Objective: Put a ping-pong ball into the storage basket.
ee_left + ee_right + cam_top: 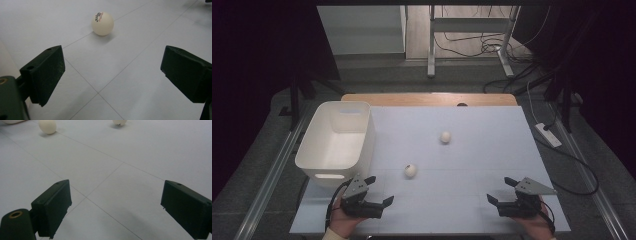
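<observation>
Left gripper (pixel 379 189) low over white table (pixel 472 150), jaws spread wide, nothing between them. Printed ball (pixel 102 23) lies ahead of these jaws, apart from both, resting on table. Right gripper (pixel 499 190) also wide apart and empty; plain ball (pixel 47 126) far ahead of its left jaw. White bin (pixel 337 142) stands beside left gripper.

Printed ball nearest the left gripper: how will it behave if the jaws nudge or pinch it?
The printed ball looks like a table tennis ball: probably very light, so a nudge likely sends it rolling across the smooth table. Round and smooth, it may squirt out from the flat jaws of the open left gripper unless pinched on centre. Its thin shell could dent under a hard squeeze.
</observation>
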The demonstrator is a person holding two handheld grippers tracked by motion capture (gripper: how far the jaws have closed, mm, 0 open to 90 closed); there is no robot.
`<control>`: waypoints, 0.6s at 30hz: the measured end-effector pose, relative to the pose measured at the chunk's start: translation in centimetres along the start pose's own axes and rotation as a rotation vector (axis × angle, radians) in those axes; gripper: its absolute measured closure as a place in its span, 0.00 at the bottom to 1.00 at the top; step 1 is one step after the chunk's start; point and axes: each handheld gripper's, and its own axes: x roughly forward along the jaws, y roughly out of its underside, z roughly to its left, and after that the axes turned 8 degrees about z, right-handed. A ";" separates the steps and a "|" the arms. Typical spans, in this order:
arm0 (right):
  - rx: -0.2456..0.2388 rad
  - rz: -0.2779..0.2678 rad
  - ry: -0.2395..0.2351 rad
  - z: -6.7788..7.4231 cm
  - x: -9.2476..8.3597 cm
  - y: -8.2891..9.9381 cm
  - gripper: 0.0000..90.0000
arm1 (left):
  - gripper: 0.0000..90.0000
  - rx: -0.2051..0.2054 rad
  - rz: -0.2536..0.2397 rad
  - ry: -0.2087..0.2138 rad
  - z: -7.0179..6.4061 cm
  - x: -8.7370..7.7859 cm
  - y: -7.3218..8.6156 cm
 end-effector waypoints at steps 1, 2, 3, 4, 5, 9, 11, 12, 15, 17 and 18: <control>0.000 0.000 0.000 0.0 0.0 0.0 0.11 | 0.07 -0.001 -0.001 0.000 0.0 0.0 0.0; 0.001 -0.002 0.000 0.0 0.0 0.0 0.11 | 0.07 -0.001 -0.001 0.000 0.0 0.0 0.0; 0.000 -0.003 0.000 0.0 0.0 0.0 0.11 | 0.07 -0.001 -0.001 0.000 0.0 0.0 0.0; 0.000 -0.003 0.000 0.0 0.0 0.0 0.11 | 0.07 -0.001 -0.002 -0.001 0.0 -0.1 0.0; -0.004 -0.001 0.000 0.0 0.0 0.0 0.11 | 0.07 -0.001 -0.002 -0.001 0.0 -0.1 0.0; -0.009 0.000 -0.004 0.1 0.1 0.0 0.11 | 0.07 -0.002 -0.004 -0.002 0.0 -0.1 0.0; -0.009 0.002 -0.003 0.1 0.1 0.0 0.11 | 0.07 -0.002 -0.004 -0.004 0.0 -0.2 0.0; -0.009 0.003 -0.004 0.1 0.1 0.0 0.11 | 0.07 -0.003 -0.005 -0.003 0.1 -0.2 0.0; -0.010 0.003 -0.005 0.1 0.1 0.0 0.11 | 0.07 -0.002 -0.005 -0.005 0.0 -0.2 0.0; -0.012 0.004 -0.005 0.1 0.1 0.0 0.11 | 0.07 -0.001 -0.005 -0.007 0.0 -0.2 -0.1; -0.012 0.005 -0.006 0.1 0.1 0.0 0.11 | 0.07 -0.001 -0.005 -0.007 0.1 -0.2 -0.1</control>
